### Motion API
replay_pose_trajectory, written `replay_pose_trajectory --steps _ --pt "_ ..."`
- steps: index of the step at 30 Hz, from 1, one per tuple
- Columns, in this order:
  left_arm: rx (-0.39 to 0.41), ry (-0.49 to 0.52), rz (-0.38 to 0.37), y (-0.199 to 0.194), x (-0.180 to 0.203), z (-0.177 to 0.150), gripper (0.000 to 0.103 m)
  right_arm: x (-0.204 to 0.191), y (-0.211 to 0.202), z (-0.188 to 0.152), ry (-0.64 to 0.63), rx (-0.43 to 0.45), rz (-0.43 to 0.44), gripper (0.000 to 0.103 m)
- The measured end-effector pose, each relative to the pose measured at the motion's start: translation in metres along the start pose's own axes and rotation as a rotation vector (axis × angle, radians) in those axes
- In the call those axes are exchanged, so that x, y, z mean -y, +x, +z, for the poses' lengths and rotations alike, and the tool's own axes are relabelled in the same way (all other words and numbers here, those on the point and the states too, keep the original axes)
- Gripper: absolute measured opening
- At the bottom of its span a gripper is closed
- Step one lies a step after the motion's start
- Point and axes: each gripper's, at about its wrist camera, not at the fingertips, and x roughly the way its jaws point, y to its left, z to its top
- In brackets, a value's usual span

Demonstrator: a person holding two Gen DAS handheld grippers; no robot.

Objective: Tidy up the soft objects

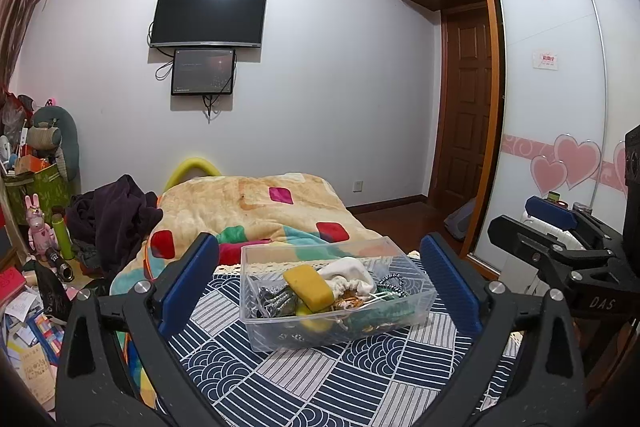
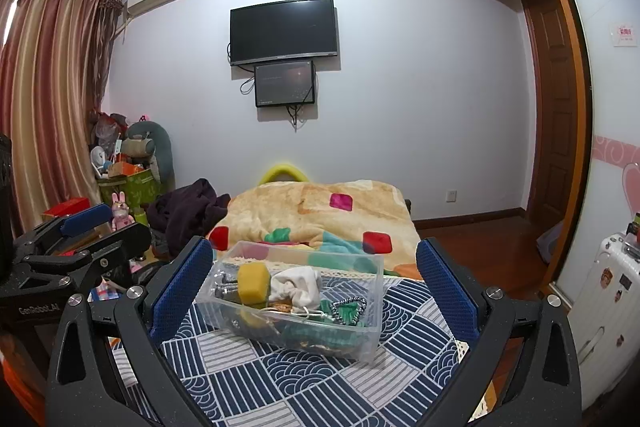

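Observation:
A clear plastic bin (image 1: 416,277) stands on a blue-and-white patterned cloth (image 1: 320,379). In it lie a yellow sponge (image 1: 308,285), a white drawstring pouch (image 1: 352,273), a green cloth (image 1: 380,313) and dark beaded strings (image 1: 390,283). My left gripper (image 1: 320,287) is open and empty, its blue pads either side of the bin. My right gripper (image 2: 316,287) is open and empty too, also around the bin (image 2: 360,307), sponge (image 2: 253,283) and pouch (image 2: 298,283). Each gripper shows at the other view's edge.
A bed with a patchwork blanket (image 1: 260,207) lies beyond the cloth, with dark clothes (image 1: 116,215) at its left. Cluttered boxes and toys (image 1: 36,187) stand far left. A wardrobe (image 1: 560,87) and a white suitcase (image 2: 604,299) are on the right.

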Motion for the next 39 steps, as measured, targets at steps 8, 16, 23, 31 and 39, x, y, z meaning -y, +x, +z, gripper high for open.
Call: replay_pose_trajectory --steps 8,16,23,31,39 --pt "-0.009 -0.010 -0.010 -0.0006 -0.0013 -0.0014 0.103 0.0002 -0.0002 -0.0002 0.002 -0.001 0.001 0.102" --pt "-0.007 -0.008 -0.014 -0.0001 -0.0014 -0.0001 0.103 0.0003 -0.0003 -0.0002 0.000 -0.001 0.001 0.102" --pt "-0.010 -0.010 -0.016 -0.0016 -0.0004 -0.0001 0.103 0.0002 -0.0010 0.0006 0.002 0.000 -0.001 0.102" --pt "-0.021 -0.009 -0.014 0.0012 0.0000 -0.0002 0.103 0.0049 0.0009 -0.0022 0.009 -0.008 -0.003 0.102" --pt "-0.020 -0.010 -0.023 -0.0002 -0.0004 -0.0014 0.103 0.0050 0.0018 -0.0014 0.006 -0.011 -0.003 0.102"
